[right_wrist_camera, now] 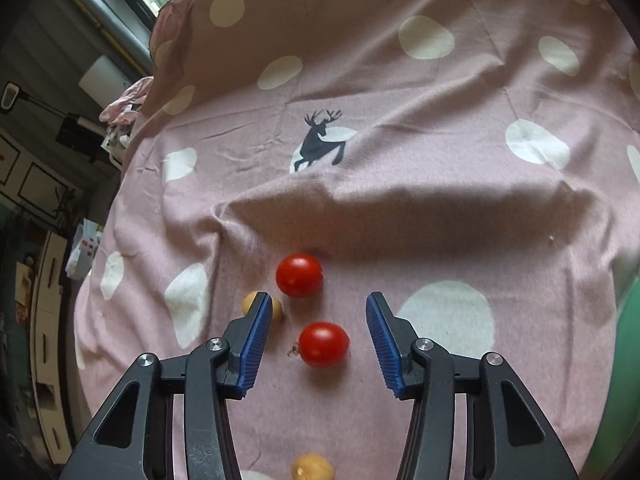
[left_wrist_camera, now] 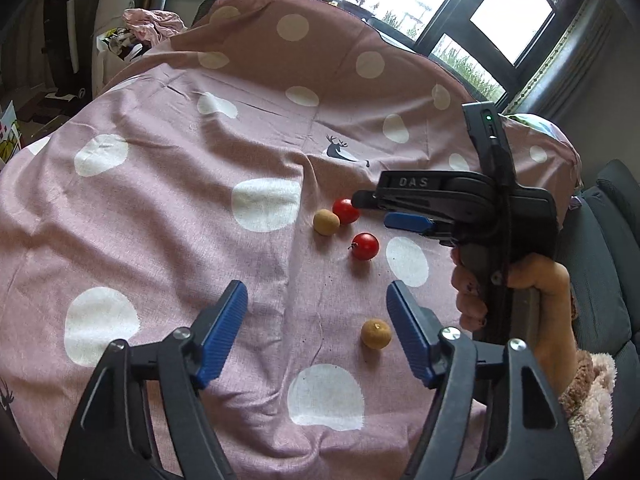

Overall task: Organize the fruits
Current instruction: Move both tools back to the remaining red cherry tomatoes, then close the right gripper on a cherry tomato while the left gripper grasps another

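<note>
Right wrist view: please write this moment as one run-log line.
right hand-held gripper: open, above near tomato, not touching | far tomato: on spotted cloth | left hand-held gripper: open, empty

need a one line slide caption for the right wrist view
Open right gripper poised around a red tomato on the pink spotted cloth.

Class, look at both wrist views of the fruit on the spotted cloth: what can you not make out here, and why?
- Far tan fruit: right wrist view, half hidden behind the right gripper finger.
- Near tan fruit: same view, cut off by the bottom edge.
- Far tomato: left wrist view, the right gripper's tip overlaps its edge; contact unclear.
- What lies under the cloth: covered in both views.
- Any container for the fruit: none in view.
</note>
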